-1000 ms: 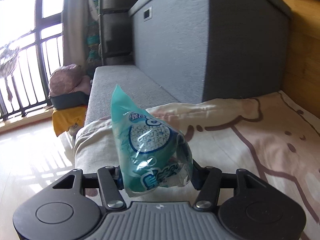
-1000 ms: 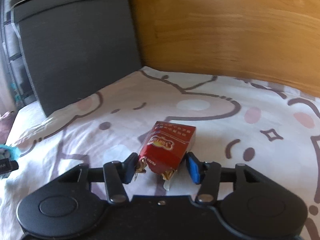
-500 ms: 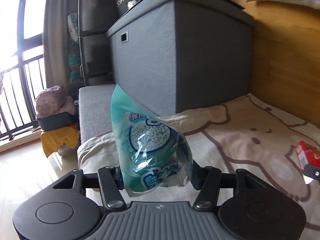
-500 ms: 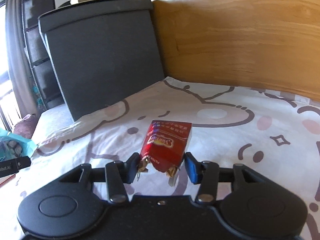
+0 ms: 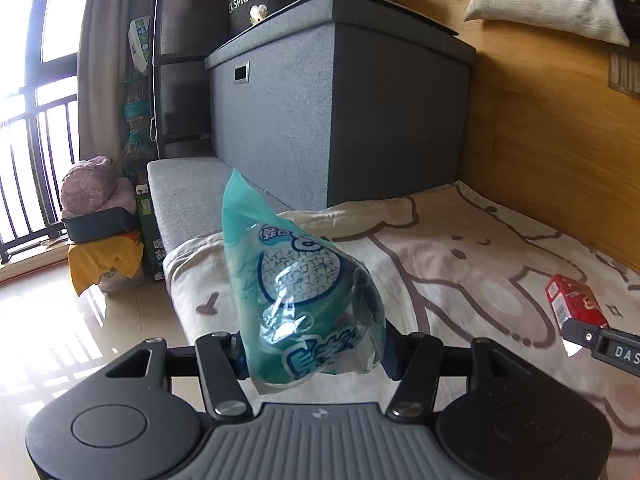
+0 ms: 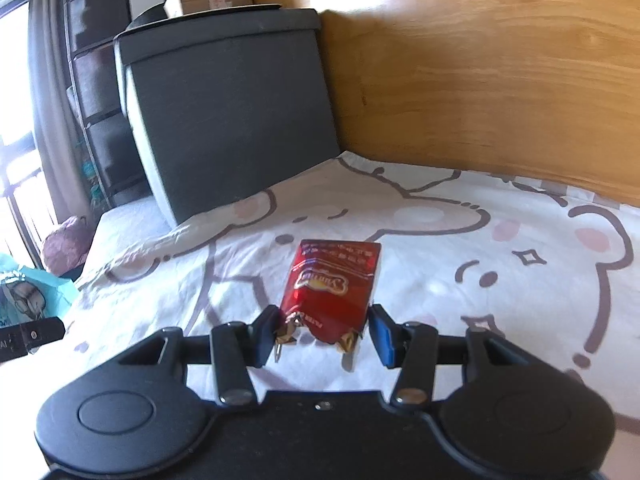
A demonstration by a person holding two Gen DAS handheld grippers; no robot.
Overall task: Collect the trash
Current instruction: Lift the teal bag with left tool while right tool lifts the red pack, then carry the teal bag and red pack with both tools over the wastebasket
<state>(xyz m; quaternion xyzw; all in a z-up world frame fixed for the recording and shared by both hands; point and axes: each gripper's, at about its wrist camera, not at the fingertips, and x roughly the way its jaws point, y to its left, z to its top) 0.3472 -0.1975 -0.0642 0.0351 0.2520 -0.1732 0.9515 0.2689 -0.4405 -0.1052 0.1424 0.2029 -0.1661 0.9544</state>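
Teal wrapper (image 5: 304, 300) clamped in left tool (image 5: 314, 354), bed edge (image 5: 176, 280) below

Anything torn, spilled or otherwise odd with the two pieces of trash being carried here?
The red packet in the right hand-held gripper is torn open at its lower end, foil flaps hanging out. The teal plastic bag in the left hand-held gripper looks crumpled but intact. Nothing spilled on the bedsheet.

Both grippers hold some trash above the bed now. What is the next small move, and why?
Probably carry both away toward a bin; none is visible here. The left gripper already clamps the teal wrapper, and the right gripper clamps the red packet, both lifted off the bedsheet.
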